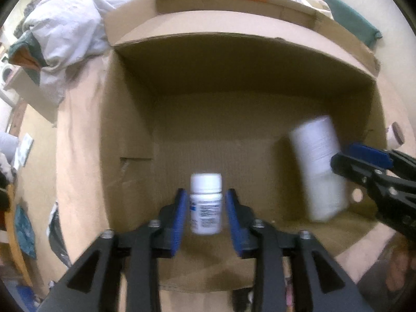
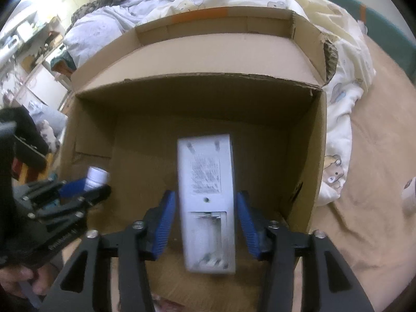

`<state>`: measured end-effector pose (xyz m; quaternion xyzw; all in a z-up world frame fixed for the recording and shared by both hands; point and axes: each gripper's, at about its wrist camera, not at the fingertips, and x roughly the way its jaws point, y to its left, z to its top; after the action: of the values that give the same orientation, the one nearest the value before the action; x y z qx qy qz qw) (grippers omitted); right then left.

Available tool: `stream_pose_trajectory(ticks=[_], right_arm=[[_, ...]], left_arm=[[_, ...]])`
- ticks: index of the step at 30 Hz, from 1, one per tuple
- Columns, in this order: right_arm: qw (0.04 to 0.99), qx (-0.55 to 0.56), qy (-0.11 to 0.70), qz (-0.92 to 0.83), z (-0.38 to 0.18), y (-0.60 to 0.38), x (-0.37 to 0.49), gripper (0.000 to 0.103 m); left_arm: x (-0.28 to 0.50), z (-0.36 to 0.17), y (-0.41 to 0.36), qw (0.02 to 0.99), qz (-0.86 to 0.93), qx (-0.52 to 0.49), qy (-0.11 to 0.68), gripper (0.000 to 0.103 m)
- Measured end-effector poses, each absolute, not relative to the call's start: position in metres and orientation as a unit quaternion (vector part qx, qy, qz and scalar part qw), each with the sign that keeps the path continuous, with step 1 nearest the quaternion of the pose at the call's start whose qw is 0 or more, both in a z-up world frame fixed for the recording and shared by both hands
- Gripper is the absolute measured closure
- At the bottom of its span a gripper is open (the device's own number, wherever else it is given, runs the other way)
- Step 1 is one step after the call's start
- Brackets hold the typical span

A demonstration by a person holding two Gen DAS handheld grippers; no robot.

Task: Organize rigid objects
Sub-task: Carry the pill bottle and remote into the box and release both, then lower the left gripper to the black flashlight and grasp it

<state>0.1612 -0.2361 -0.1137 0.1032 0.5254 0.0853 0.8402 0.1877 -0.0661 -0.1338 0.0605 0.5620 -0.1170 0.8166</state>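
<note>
Cardboard box (image 1: pixel 260 83) sits open on a tan bedspread (image 2: pixel 371 156), both grippers reaching inside. Left gripper (image 1: pixel 205 210) has its blue pads apart, a gap on each side of a white pill bottle (image 1: pixel 206 202) between them. Right gripper (image 2: pixel 205 221) is likewise spread around a white remote-like device (image 2: pixel 206 200), battery bay uncovered. Both items appear delivered into the box, so this step looks nearly finished. Motion blur hides whether either item rests on the floor. One small item (image 2: pixel 409 195) outside the box is cut off by the picture's edge.
</note>
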Motion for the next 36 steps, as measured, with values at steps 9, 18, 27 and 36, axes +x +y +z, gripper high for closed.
stream_pose_trajectory(ticks=[9, 18, 27, 36], right_arm=[[0.861, 0.138, 0.479, 0.094, -0.096, -0.245, 0.155, 0.000], [0.876, 0.132, 0.458, 0.078, -0.086, -0.251, 0.152, 0.000], [0.885, 0.131, 0.439, 0.080, -0.068, -0.253, 0.127, 0.000], [0.868, 0.144, 0.467, 0.087, -0.070, -0.256, 0.081, 0.000]], left_arm=[[0.182, -0.119, -0.070, 0.831, -0.110, 0.069, 0.541, 0.032], [0.178, -0.111, -0.066, 0.839, -0.109, 0.074, 0.527, 0.032], [0.143, -0.086, -0.062, 0.844, -0.128, 0.068, 0.517, 0.032], [0.098, -0.091, -0.050, 0.820, -0.136, 0.049, 0.554, 0.032]])
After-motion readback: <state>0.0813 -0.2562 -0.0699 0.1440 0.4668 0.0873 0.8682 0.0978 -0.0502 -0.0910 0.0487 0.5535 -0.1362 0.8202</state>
